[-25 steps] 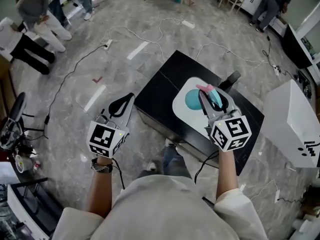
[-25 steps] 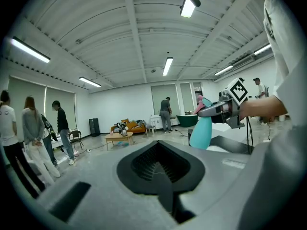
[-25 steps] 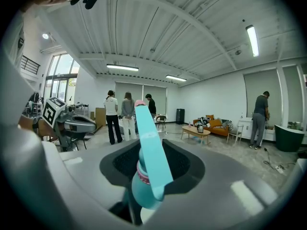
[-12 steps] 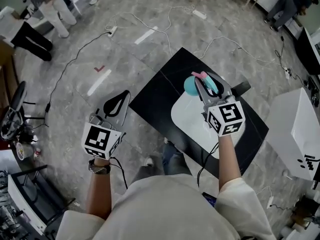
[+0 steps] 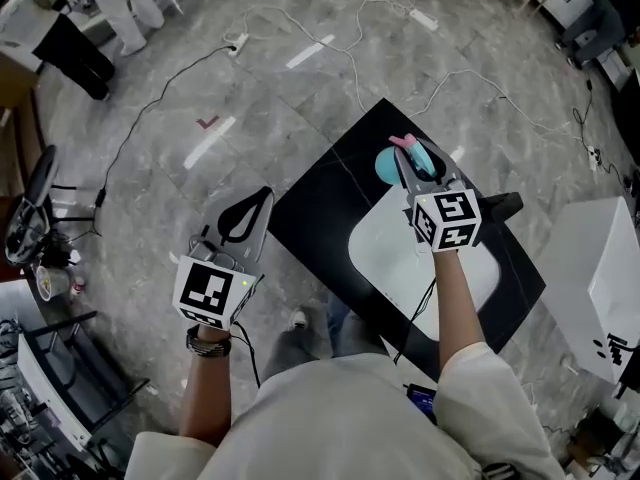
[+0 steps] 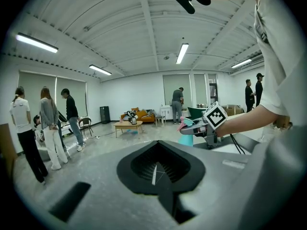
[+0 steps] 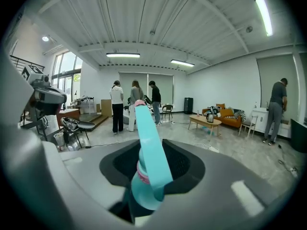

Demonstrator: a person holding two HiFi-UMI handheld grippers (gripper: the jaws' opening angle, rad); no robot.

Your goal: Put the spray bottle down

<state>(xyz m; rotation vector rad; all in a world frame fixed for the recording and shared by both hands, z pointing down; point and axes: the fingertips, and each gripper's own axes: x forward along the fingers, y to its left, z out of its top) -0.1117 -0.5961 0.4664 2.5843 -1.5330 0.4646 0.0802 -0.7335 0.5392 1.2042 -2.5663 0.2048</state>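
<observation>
In the head view, your right gripper (image 5: pixel 421 164) pinches the spray bottle (image 5: pixel 388 165) at its neck. The teal body and pink nozzle stick out past the fingers toward 12 o'clock. The bottle sits over the black table (image 5: pixel 325 193), just off the white mat (image 5: pixel 400 258) at its 12 o'clock edge; you can't tell here whether its base touches the top. Your left gripper (image 5: pixel 262 196) hangs over the floor at 9 o'clock from the table, fingers pressed together at the tips with nothing in them. Cables (image 5: pixel 150 118) run across the floor. In the left gripper view, the left gripper (image 6: pixel 154 173) shows its fingers meeting along a thin seam, empty, while at 2 o'clock the right gripper (image 6: pixel 194 127) holds the bottle (image 6: pixel 186 139) near the tabletop. People (image 6: pixel 48 123) stand at 9 o'clock. In the right gripper view, the right gripper (image 7: pixel 146 200) has its fingers clamped on the bottle (image 7: pixel 151 157), which tilts up toward 12 o'clock. More people (image 7: pixel 132 104) stand behind it.
</observation>
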